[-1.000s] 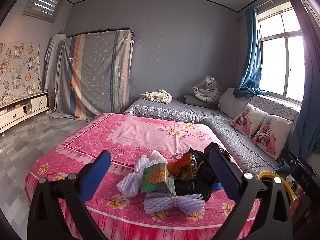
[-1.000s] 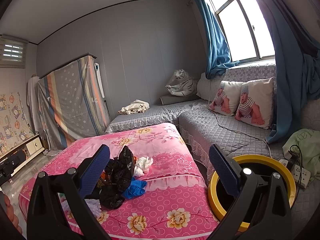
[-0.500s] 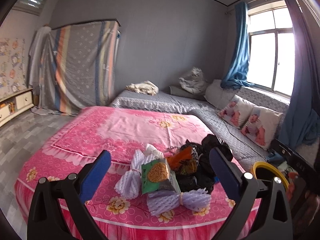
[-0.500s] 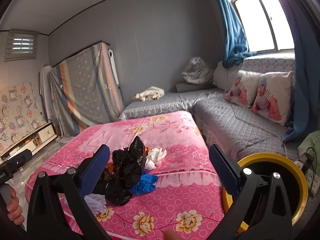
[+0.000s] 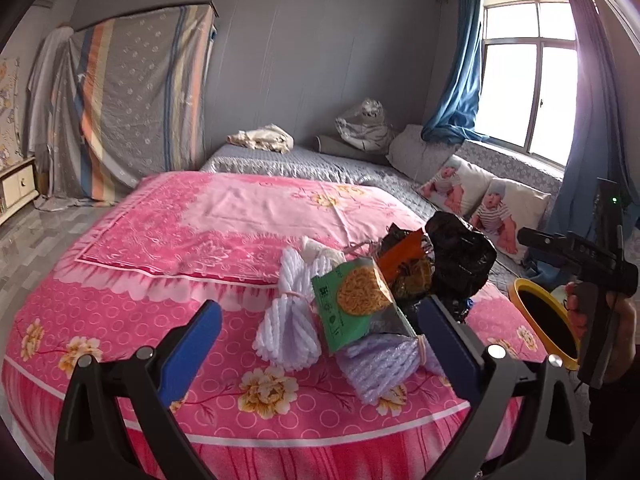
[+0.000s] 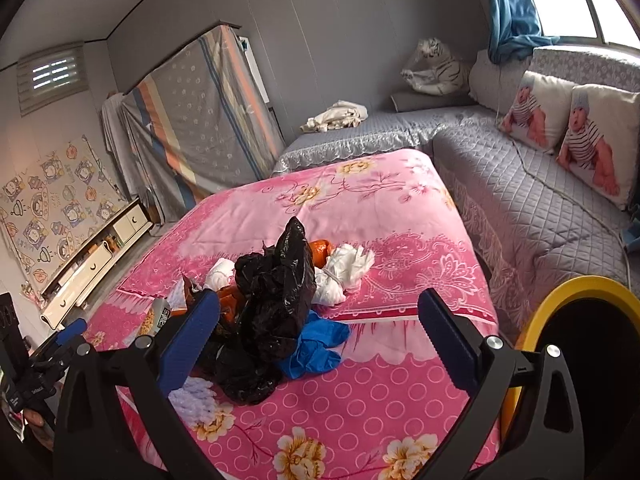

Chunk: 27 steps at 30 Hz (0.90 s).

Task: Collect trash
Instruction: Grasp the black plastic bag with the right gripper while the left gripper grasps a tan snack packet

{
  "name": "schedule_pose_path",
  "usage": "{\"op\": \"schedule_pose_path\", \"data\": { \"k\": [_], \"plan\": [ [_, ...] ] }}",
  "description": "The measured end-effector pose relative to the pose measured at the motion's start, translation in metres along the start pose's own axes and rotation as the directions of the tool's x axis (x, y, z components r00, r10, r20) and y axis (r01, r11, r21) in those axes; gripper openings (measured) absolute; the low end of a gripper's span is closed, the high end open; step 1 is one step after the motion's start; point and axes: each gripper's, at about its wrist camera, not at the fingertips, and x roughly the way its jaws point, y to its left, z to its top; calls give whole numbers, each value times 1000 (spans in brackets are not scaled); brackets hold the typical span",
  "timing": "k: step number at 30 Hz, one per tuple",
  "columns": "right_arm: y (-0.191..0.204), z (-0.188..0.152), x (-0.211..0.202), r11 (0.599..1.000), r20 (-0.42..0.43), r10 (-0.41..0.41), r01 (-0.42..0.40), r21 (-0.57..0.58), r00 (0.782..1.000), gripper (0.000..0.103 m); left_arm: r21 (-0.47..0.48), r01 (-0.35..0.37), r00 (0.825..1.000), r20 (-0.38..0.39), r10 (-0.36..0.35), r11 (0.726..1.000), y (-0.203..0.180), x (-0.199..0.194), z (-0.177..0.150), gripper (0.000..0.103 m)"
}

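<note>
Both jaws stand spread wide and hold nothing: the left gripper (image 5: 320, 344) hovers over the near edge of a pink floral bedspread (image 5: 224, 216), the right gripper (image 6: 318, 336) over the same bed from the other side. The trash sits in one heap near that edge: two bundles of lilac foam netting (image 5: 292, 320) tied with bands, a glossy green noodle packet (image 5: 352, 300) leaning on them, a crinkled orange wrapper (image 5: 404, 256), a shiny crumpled black plastic bag (image 6: 276, 292), a limp blue glove (image 6: 316, 344) touching the bag's base, and knotted white bags (image 6: 344, 272) just behind. A round yellow-rimmed bin (image 6: 576, 320) with a dark inside stands beside the bed, next to a quilted grey sofa (image 6: 528, 208). Compared with half a second ago, the heap looms larger in both views, the left camera looks down on it more steeply, and the right-hand tool now shows clearly at the left view's edge.
</note>
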Motion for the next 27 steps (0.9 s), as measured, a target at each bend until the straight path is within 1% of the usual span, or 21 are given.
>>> {"op": "schedule_pose_path", "data": {
  "k": [2,5,7,9,13,16,21,24,27],
  "plan": [
    [2,1,5,1000,1,0,0,-10,1000,95,35,26,999,-22,-25,999,-5,8,3,95],
    [8,3,10,999,-10,11,-11,-39,1000,95,108,18,999,-43,-14,994,-20,19,8,95],
    [9,5,18,999,-27,21,-22,-49,999,95,117,32,998,-55,-26,993,-27,26,12,95],
    [10,7,23,998,-37,33,-35,-51,999,95,113,61,996,-65,-54,992,-30,32,17,95],
    [7,16,33,995,-75,93,-96,-32,993,95,141,97,994,-64,-89,985,-39,41,23,95],
    [5,22,44,995,-95,96,-99,-26,991,95,148,119,991,-82,-107,982,-43,52,28,95],
    [5,25,64,994,-131,105,-106,0,986,95,157,107,989,-117,-89,982,-47,68,30,95],
    [9,23,71,995,-134,100,-102,-6,986,93,170,88,992,-109,-70,981,-51,71,29,94],
    [8,21,79,995,-144,98,-99,5,985,86,173,91,990,-123,-70,981,-50,78,28,90]
  ]
}}
